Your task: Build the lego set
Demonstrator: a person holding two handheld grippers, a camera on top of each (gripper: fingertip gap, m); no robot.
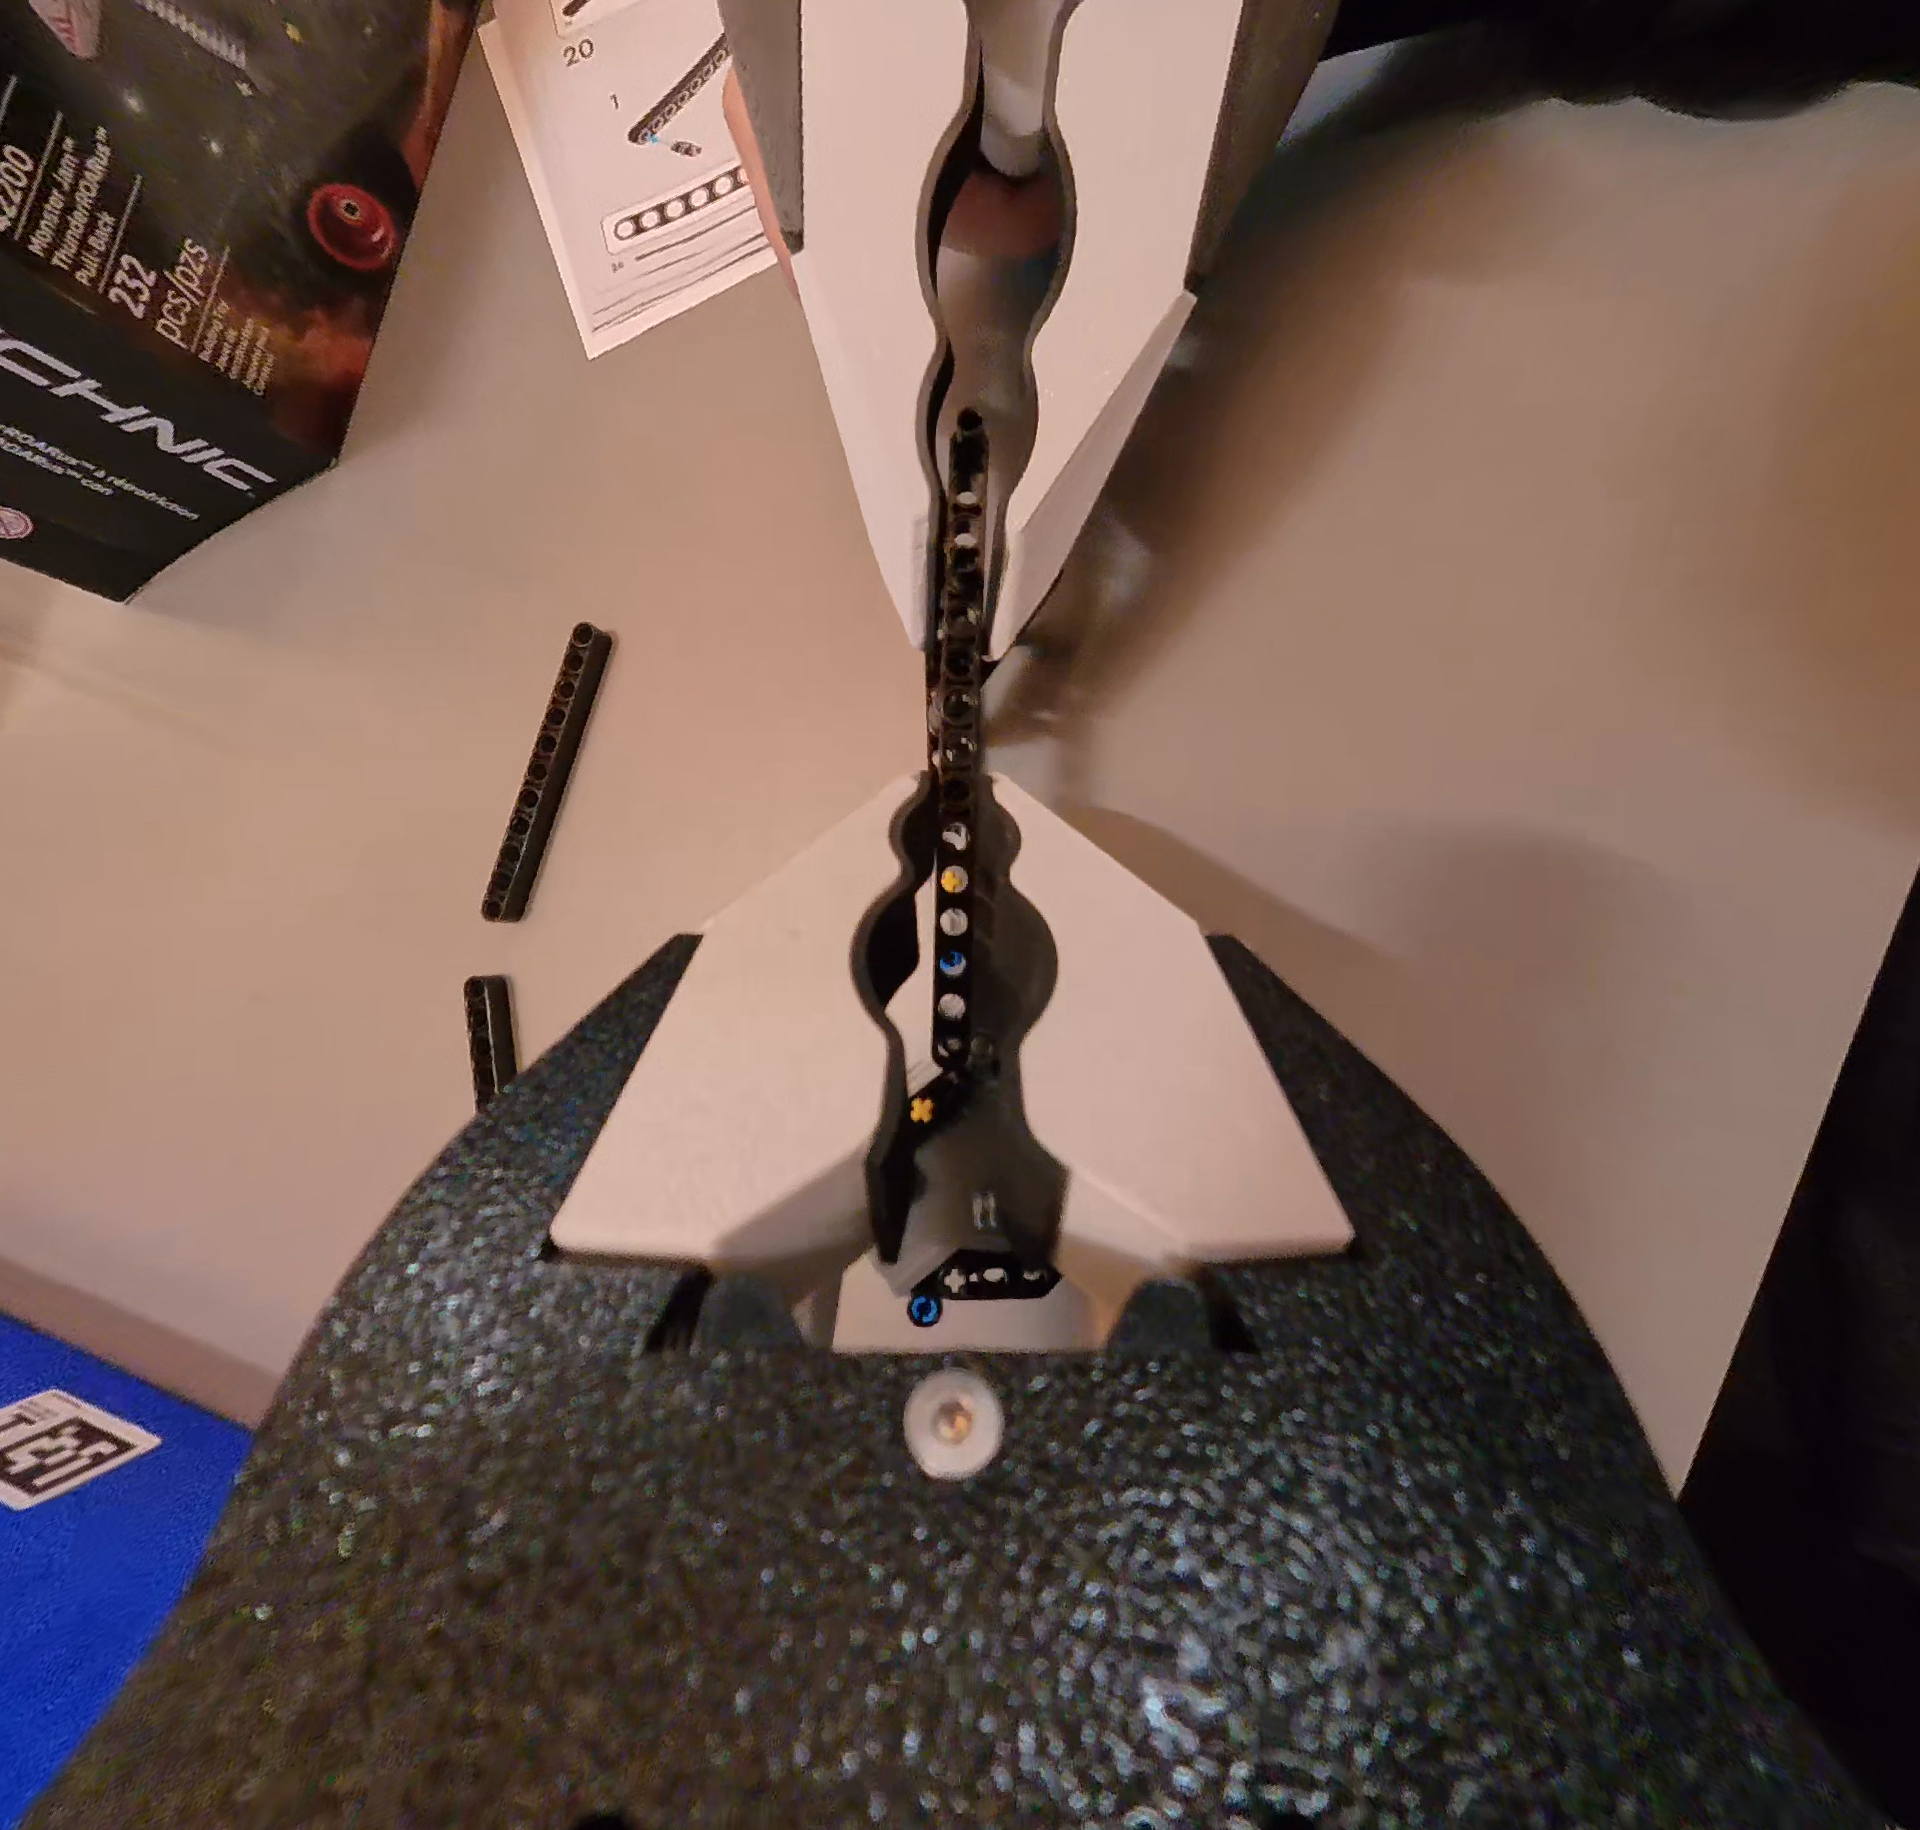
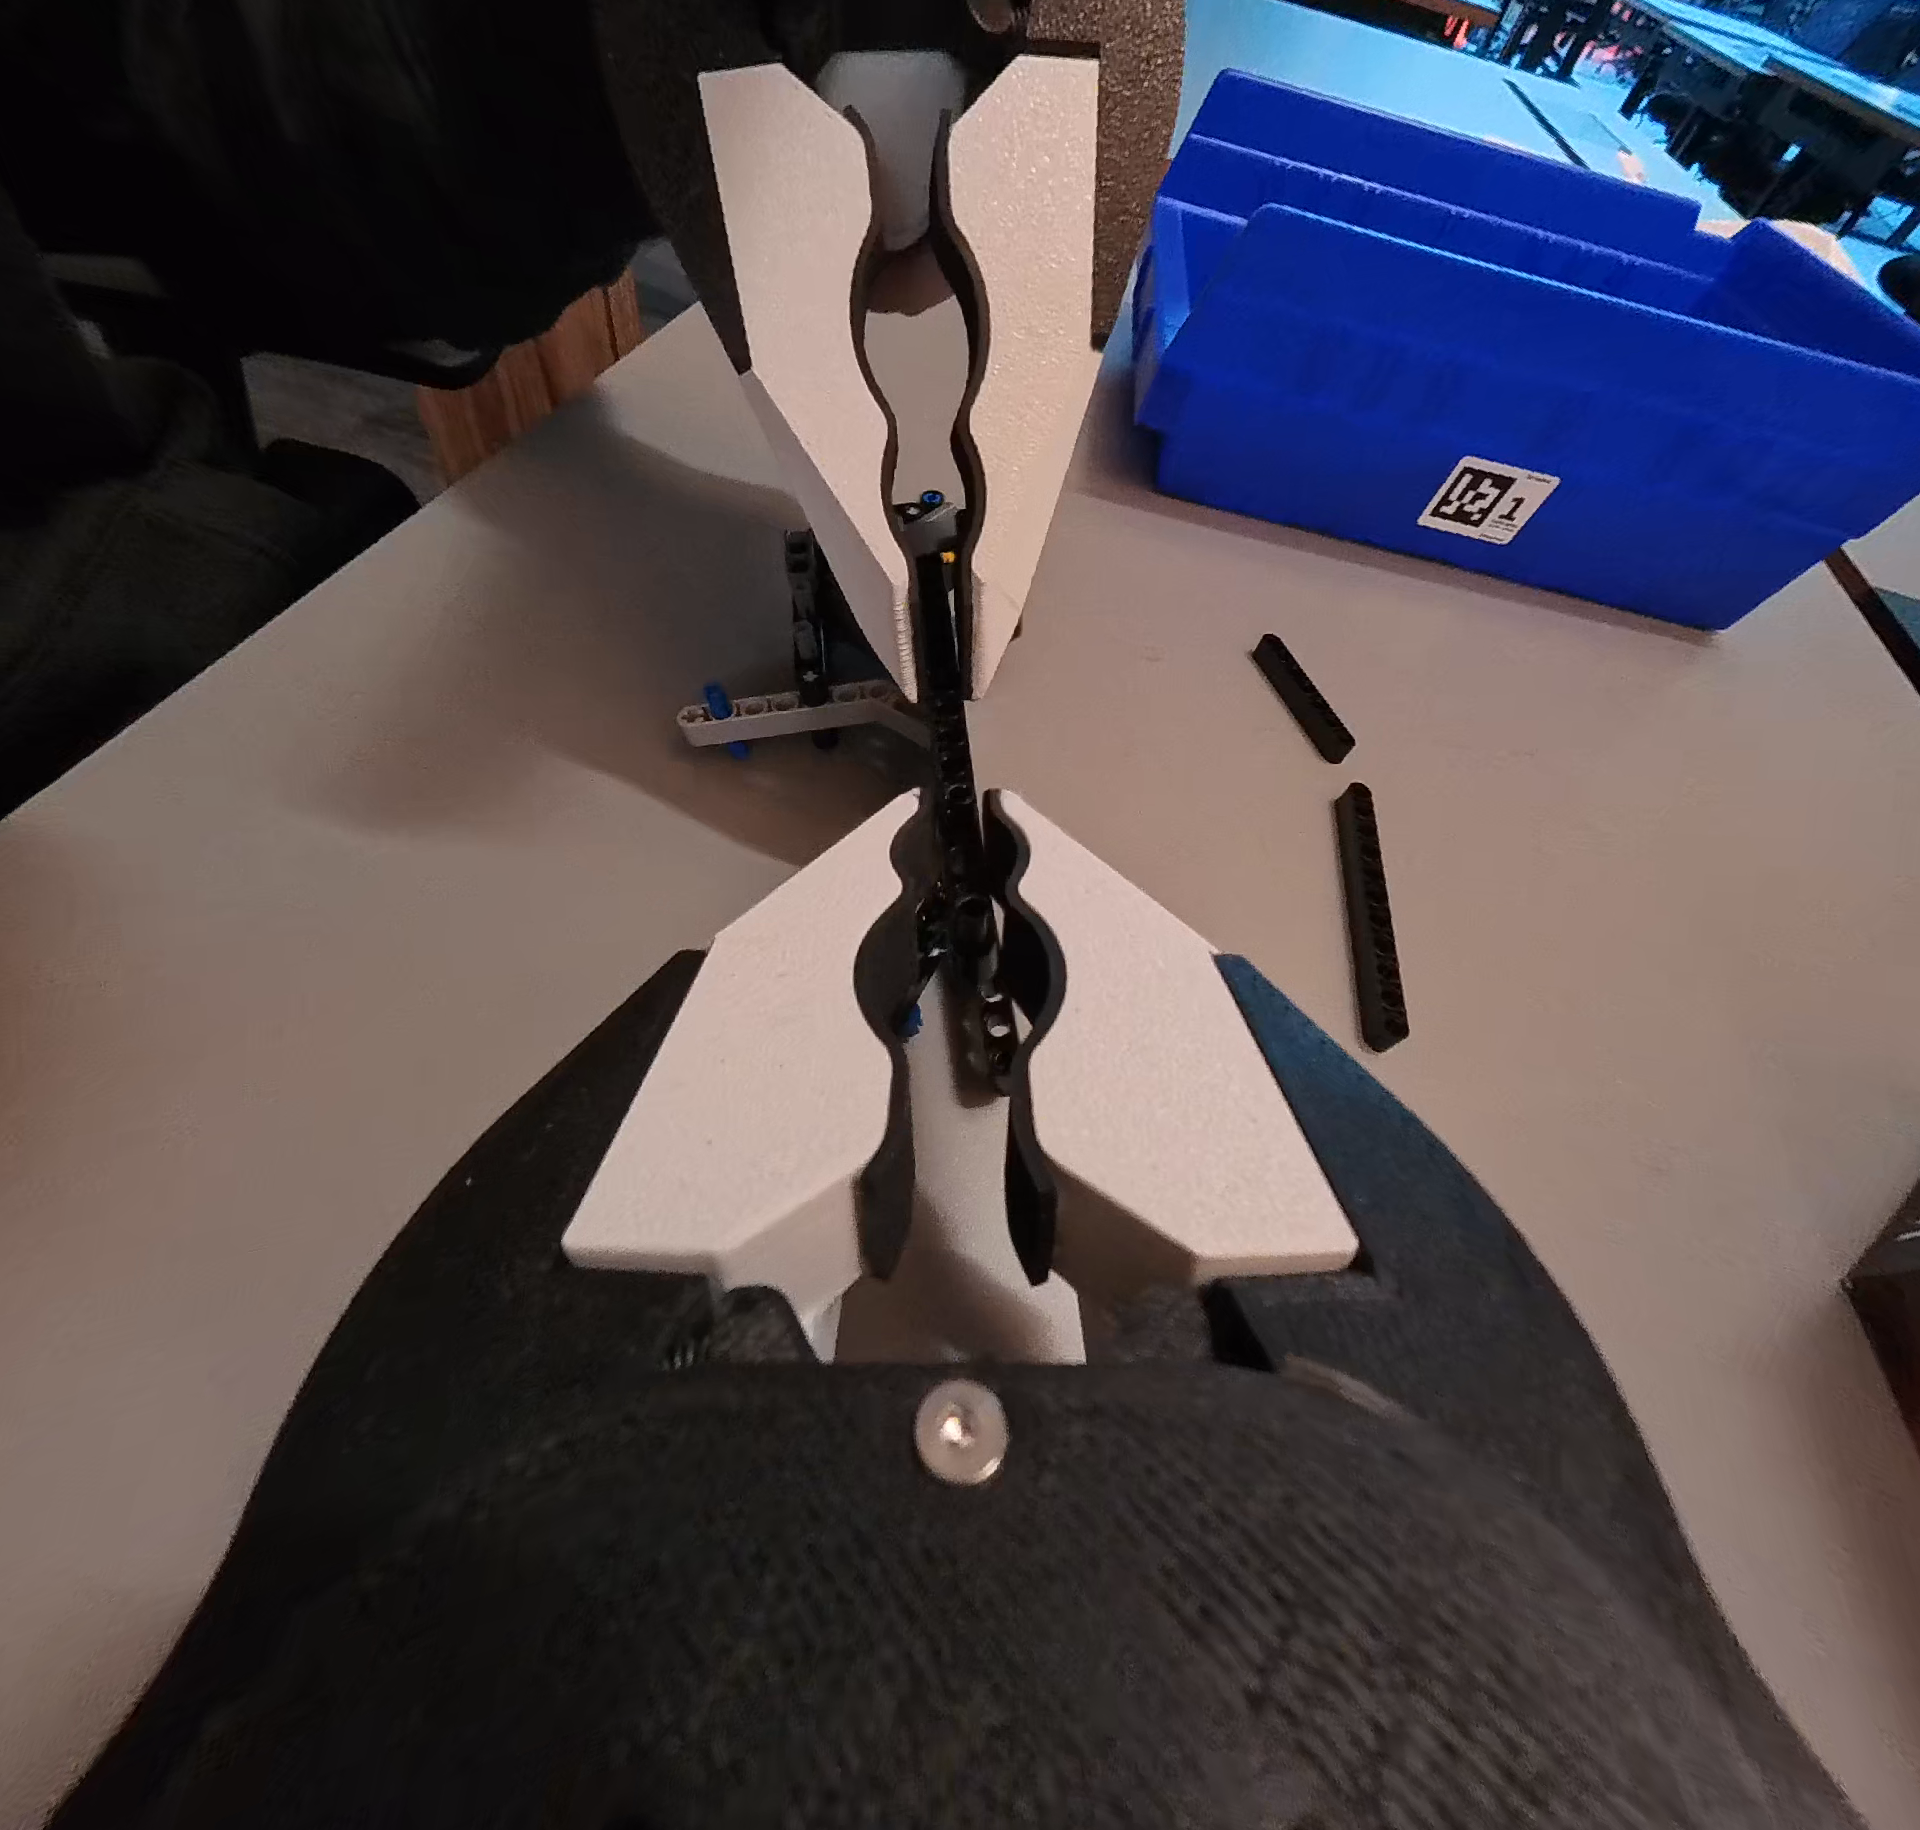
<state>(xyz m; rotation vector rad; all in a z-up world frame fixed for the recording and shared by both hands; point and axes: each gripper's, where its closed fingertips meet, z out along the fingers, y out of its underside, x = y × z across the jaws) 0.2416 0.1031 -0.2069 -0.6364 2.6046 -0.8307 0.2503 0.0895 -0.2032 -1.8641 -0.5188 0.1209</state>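
Note:
A long black holed beam (image 1: 958, 720) with yellow and blue pins and a small angled piece at its near end spans between both grippers, above the table. My left gripper (image 1: 961, 788) is shut on the near end. My right gripper (image 1: 961, 642) faces it from the far side and is shut on the other end. In the right wrist view the right gripper (image 2: 956, 804) grips the black beam (image 2: 954, 741), and the left gripper (image 2: 940, 684) clamps its far end. A partly built grey and black frame (image 2: 790, 684) lies on the table behind.
Two loose black beams lie on the table, one long (image 1: 548, 772) and one short (image 1: 490, 1037); they also show in the right wrist view, long (image 2: 1371, 918) and short (image 2: 1304, 698). There is also a blue bin (image 2: 1507, 357), the set's box (image 1: 156, 222) and an instruction booklet (image 1: 644, 170).

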